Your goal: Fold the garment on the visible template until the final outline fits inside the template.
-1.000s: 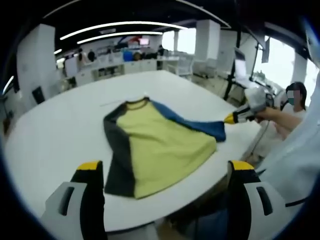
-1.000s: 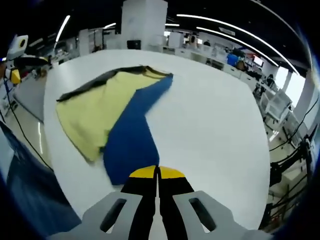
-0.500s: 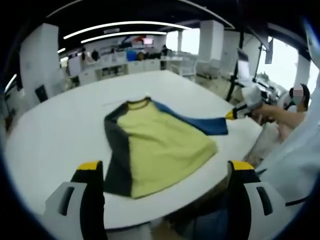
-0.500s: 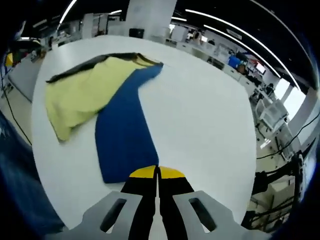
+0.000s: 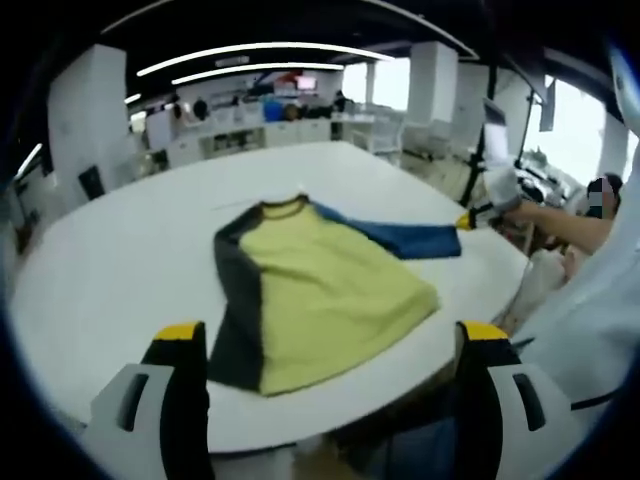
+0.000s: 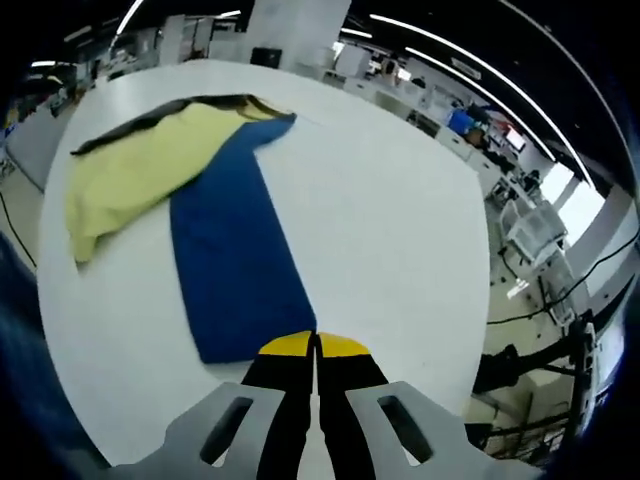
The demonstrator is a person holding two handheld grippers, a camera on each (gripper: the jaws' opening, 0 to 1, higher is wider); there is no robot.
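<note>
The table (image 5: 120, 250) carries the shirt (image 5: 310, 290) spread flat, yellow body up, grey sleeve along one side. My right gripper (image 6: 316, 345) is pinched tight on the blue sleeve (image 6: 235, 255) cuff, drawn out straight. I'd keep it taut and low before folding it across. My left gripper (image 5: 325, 335) hangs wide open, empty.

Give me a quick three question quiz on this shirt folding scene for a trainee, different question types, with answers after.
1. True or false: the left claw is shut on the shirt.
2. Which sleeve is the right claw pulling out: A the blue sleeve, B the dark grey sleeve, C neither?
3. Fill in: the shirt lies on a white ____.

Key
1. False; its jaws stand apart, clear of the cloth.
2. A.
3. table.
</note>
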